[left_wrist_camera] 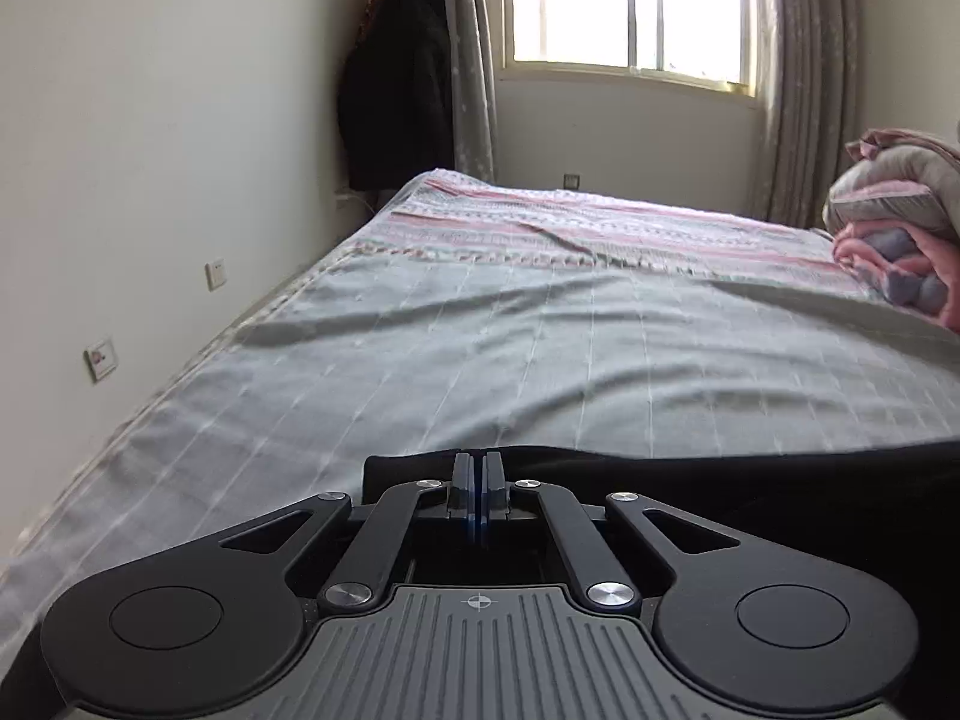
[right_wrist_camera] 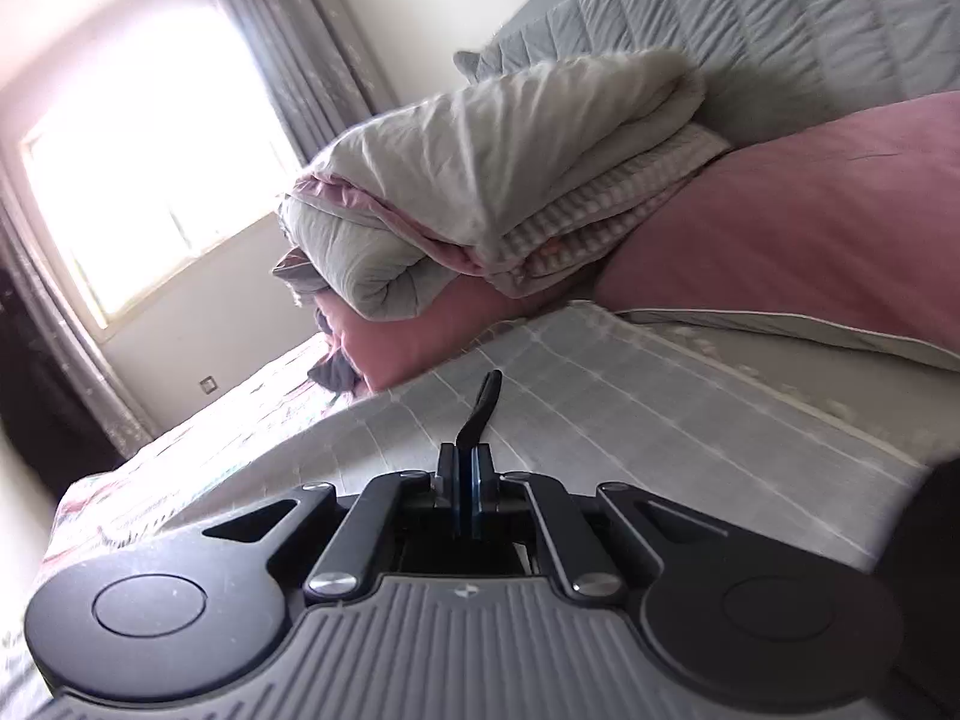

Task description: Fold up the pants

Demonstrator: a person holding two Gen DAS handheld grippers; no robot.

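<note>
The black pants (left_wrist_camera: pixel 750 498) lie along the near edge of the bed, stretching right from my left gripper (left_wrist_camera: pixel 478 465). The left jaws are pressed together over the pants' edge, low on the grey sheet (left_wrist_camera: pixel 480 360). In the right wrist view my right gripper (right_wrist_camera: pixel 465 456) is shut on a thin black strip of the pants (right_wrist_camera: pixel 483 399) that sticks up between the jaws, held tilted above the sheet (right_wrist_camera: pixel 630 408). More black cloth (right_wrist_camera: pixel 927 540) shows at the right edge.
A pile of folded quilts (right_wrist_camera: pixel 492 192) and a pink pillow (right_wrist_camera: pixel 810 222) lie on the bed's right side; the quilts also show in the left wrist view (left_wrist_camera: pixel 900 222). A wall (left_wrist_camera: pixel 150 180) runs along the bed's left side. A window (left_wrist_camera: pixel 624 6) is beyond.
</note>
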